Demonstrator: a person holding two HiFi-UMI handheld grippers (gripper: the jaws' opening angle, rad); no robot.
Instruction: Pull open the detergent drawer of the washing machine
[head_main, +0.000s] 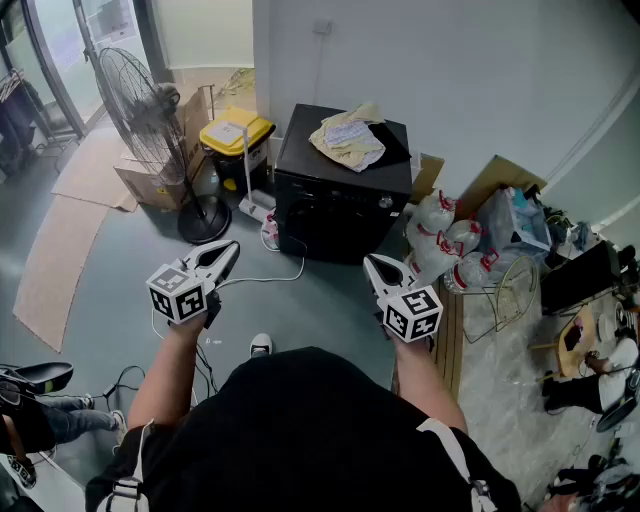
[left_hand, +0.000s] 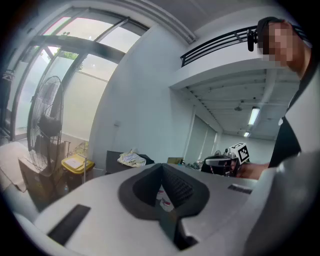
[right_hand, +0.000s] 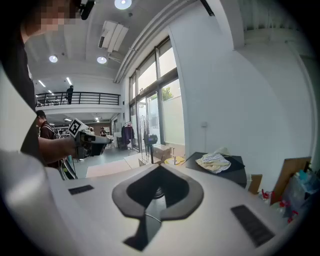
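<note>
Near, in front of the body: left hand-held gripper (head_main: 229, 250) and right hand-held gripper (head_main: 373, 263), both with jaws pressed together on nothing, both aimed forward and a little downward.

Farther, on the floor and well apart from both tips: the black washing machine (head_main: 340, 215), front face turned toward the person, a crumpled cloth (head_main: 348, 138) on its top. Detergent drawer not to be made out on the dark front; only a small round knob (head_main: 385, 202) visible at the right of the upper strip.

Right hand-held gripper in line with the machine's right part, left one aimed just left of its near corner; so probably a shorter reach for the right. Not yet done: approach, lowering, opening of jaws.
</note>
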